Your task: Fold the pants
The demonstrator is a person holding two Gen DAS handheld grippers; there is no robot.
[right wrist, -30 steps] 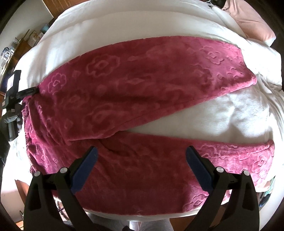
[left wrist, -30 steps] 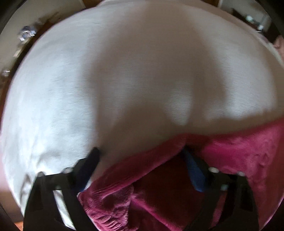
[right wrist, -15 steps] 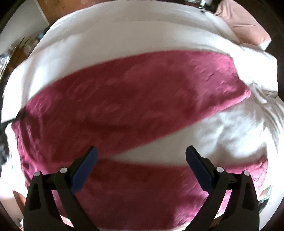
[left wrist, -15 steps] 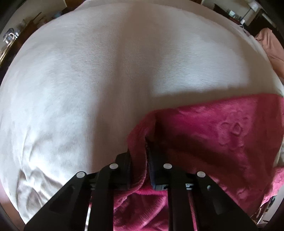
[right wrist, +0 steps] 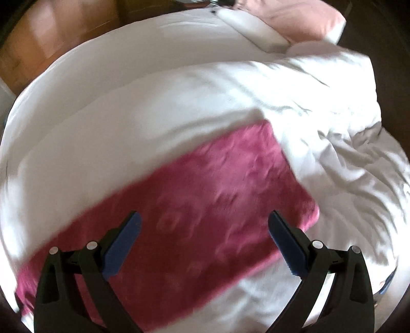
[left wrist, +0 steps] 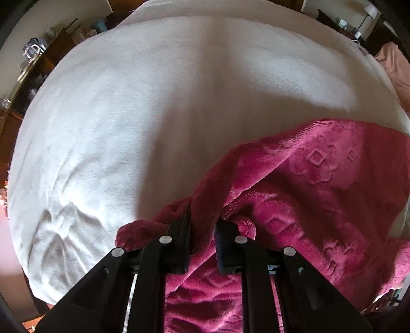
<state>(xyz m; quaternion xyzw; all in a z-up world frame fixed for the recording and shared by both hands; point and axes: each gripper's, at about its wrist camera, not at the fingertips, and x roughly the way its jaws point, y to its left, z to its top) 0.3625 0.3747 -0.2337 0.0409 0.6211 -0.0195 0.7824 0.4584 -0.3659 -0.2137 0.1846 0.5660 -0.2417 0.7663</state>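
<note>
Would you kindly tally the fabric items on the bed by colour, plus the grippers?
Magenta pants: 1
White duvet: 1
Pink pillow: 1
Grippers, left and right: 2
Total: 5

A bedroom in a home. A bed [right wrist: 133, 107] made up with a white duvet [left wrist: 179, 102] fills both views, with a pink pillow [right wrist: 294, 18] at its far right corner. Beyond the far left edge stands dark wooden furniture [left wrist: 43, 66] crowded with small household items, and a wooden floor [right wrist: 51, 33] shows past the far left corner.
</note>
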